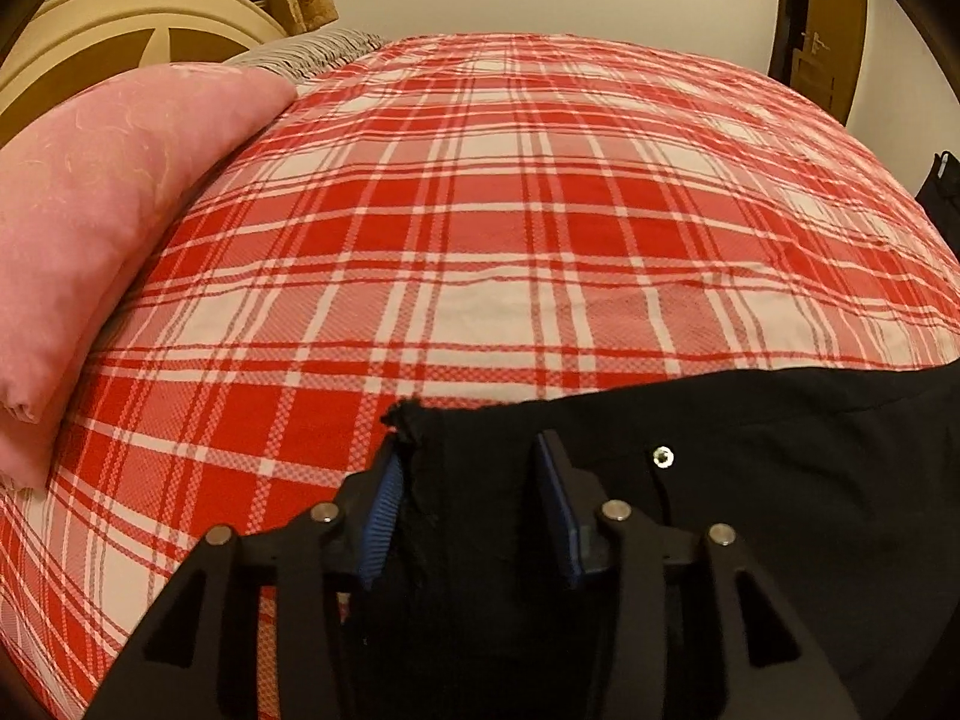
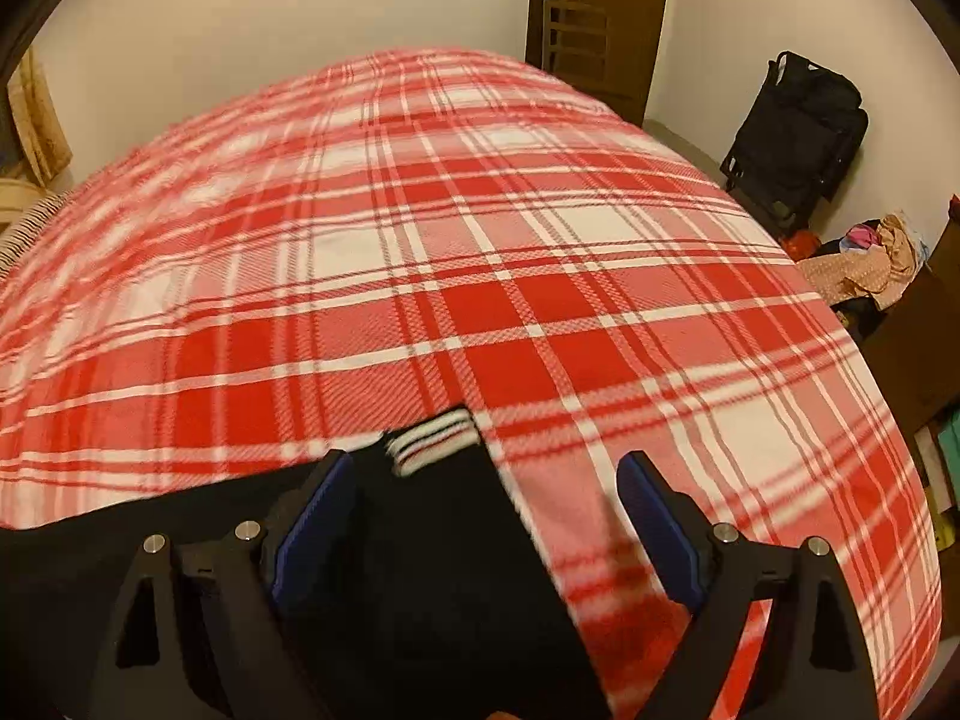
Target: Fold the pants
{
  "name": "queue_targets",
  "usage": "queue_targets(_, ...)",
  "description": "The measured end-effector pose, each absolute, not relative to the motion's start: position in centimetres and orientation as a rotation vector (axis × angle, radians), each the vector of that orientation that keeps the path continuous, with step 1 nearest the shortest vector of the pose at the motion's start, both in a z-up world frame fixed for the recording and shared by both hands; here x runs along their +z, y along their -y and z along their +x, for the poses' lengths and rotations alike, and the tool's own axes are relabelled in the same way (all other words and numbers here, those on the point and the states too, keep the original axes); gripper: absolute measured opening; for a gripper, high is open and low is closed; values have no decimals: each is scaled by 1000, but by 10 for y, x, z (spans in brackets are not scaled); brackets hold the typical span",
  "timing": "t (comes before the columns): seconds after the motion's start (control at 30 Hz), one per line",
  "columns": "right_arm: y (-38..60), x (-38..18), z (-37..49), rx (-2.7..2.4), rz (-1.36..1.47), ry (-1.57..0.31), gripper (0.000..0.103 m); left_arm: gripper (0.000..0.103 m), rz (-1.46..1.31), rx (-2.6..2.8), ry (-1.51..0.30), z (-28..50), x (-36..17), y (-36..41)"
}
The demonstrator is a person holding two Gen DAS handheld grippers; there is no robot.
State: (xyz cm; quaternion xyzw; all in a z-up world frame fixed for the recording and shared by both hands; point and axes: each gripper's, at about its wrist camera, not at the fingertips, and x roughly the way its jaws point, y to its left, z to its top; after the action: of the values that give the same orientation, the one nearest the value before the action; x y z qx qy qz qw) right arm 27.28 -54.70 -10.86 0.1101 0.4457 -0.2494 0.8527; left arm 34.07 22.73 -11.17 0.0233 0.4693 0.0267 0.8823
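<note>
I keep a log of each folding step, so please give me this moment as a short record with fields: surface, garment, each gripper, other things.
surface: bed with red and white plaid cover
garment: black pants flat at the near edge, metal button showing; striped trim at one end
left gripper: partly open, around a bunched pants edge, grip not certain
right gripper: wide open over the striped end, holding nothing
other things: pink pillow, black suitcase, wooden door
</note>
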Motion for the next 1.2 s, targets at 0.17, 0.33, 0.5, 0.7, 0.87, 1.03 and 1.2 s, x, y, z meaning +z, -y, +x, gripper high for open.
queue_targets(0.17,546,-121,281,-465,250,-981,69,47,76,68,-992,348,-113,-224)
queue_targets(0.33,542,-114,280,-412,259,-971,26,47,117,61,-990,350,-116,-220)
queue_targets(0.5,526,-93,264,-396,238,-935,5,29,172,37,-981,351,-114,-212)
queue_targets(0.7,505,-59,218,-376,232,-874,5,23,171,21,-914,335,-89,-209)
queue_targets(0.87,500,-33,163,-380,269,-791,5,23,127,-4,-824,311,-58,-218)
queue_targets(1.03,492,-25,104,-399,301,-746,4,23,102,-52,-723,282,-30,-218)
queue_targets(1.2,478,-31,53,-412,331,-744,4,23,70,-93,-651,247,-16,-224)
